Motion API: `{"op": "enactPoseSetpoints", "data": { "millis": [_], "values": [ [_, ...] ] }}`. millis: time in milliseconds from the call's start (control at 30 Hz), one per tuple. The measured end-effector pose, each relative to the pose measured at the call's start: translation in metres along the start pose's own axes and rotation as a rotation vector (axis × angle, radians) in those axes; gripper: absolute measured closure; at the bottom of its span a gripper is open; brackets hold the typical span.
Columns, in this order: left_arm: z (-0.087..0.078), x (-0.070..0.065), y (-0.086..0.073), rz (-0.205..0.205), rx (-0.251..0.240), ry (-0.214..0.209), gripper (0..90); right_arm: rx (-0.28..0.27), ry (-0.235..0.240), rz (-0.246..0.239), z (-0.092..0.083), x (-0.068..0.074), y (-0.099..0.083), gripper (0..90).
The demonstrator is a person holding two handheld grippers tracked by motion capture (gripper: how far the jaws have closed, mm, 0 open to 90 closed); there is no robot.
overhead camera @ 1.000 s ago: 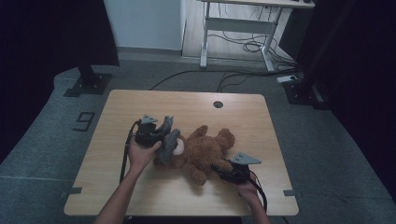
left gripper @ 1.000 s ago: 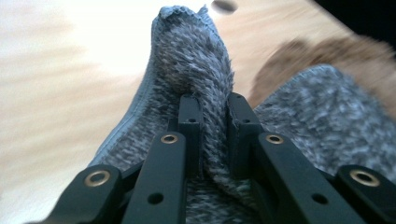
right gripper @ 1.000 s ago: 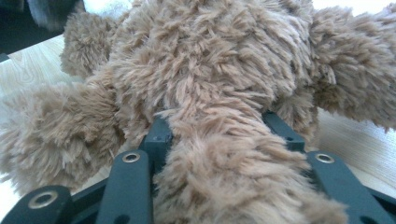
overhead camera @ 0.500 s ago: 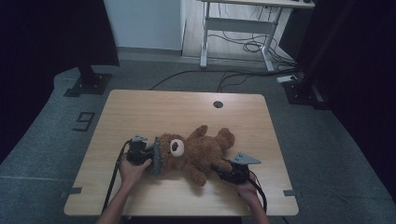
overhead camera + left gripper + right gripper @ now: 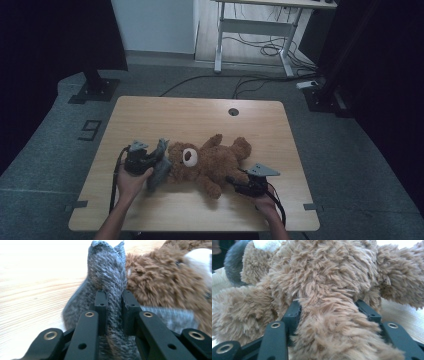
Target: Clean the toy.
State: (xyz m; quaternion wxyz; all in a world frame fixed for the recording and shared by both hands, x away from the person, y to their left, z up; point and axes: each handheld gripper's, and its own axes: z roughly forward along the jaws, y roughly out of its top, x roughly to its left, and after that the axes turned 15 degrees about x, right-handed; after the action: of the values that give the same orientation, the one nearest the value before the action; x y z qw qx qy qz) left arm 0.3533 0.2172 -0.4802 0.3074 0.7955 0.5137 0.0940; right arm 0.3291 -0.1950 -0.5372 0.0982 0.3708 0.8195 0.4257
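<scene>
A brown teddy bear lies on its back on the wooden table, head to the left. My left gripper is shut on a grey knitted garment beside the bear's head. In the left gripper view the grey knit is pinched between the jaws of the left gripper, with brown fur to its right. My right gripper is at the bear's lower leg. Its jaws have just been opening, and in the right gripper view the furry leg still fills the right gripper, touching both sides.
A round cable hole sits near the table's far edge. Beyond the table stand a white desk frame with cables on the floor and a black stand base at the left.
My left gripper has pulled the grey garment left and toward the table's near edge, and the bear's face now shows. The right hand has kept still.
</scene>
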Motion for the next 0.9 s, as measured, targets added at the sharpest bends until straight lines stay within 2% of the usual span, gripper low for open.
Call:
{"op": "enactPoseSetpoints", "data": {
  "millis": [200,400,467,567,667,733,900],
  "values": [
    [-0.021,0.010,-0.030,-0.001,-0.021,0.005,76.4,-0.006,-0.005,0.016,0.000,0.000,0.000,41.4],
    [-0.032,0.020,-0.058,0.001,0.002,0.009,76.2,-0.006,-0.009,0.025,0.000,-0.001,0.000,39.1],
    [-0.033,0.024,-0.066,-0.006,0.009,0.023,76.1,-0.009,-0.010,0.027,0.000,-0.001,0.000,39.4],
    [-0.031,0.028,-0.074,-0.014,0.033,0.043,75.9,-0.013,-0.004,0.026,0.000,0.001,0.000,42.4],
    [-0.026,0.027,-0.080,0.002,0.069,0.070,75.6,-0.012,-0.016,0.020,0.001,0.005,0.002,42.5],
    [-0.022,0.028,-0.082,0.011,0.103,0.079,75.0,-0.016,-0.016,0.023,0.002,0.005,0.002,42.5],
    [-0.012,0.031,-0.086,-0.004,0.142,0.082,73.0,-0.019,-0.017,0.025,0.006,0.007,0.005,42.8]
  ]
}}
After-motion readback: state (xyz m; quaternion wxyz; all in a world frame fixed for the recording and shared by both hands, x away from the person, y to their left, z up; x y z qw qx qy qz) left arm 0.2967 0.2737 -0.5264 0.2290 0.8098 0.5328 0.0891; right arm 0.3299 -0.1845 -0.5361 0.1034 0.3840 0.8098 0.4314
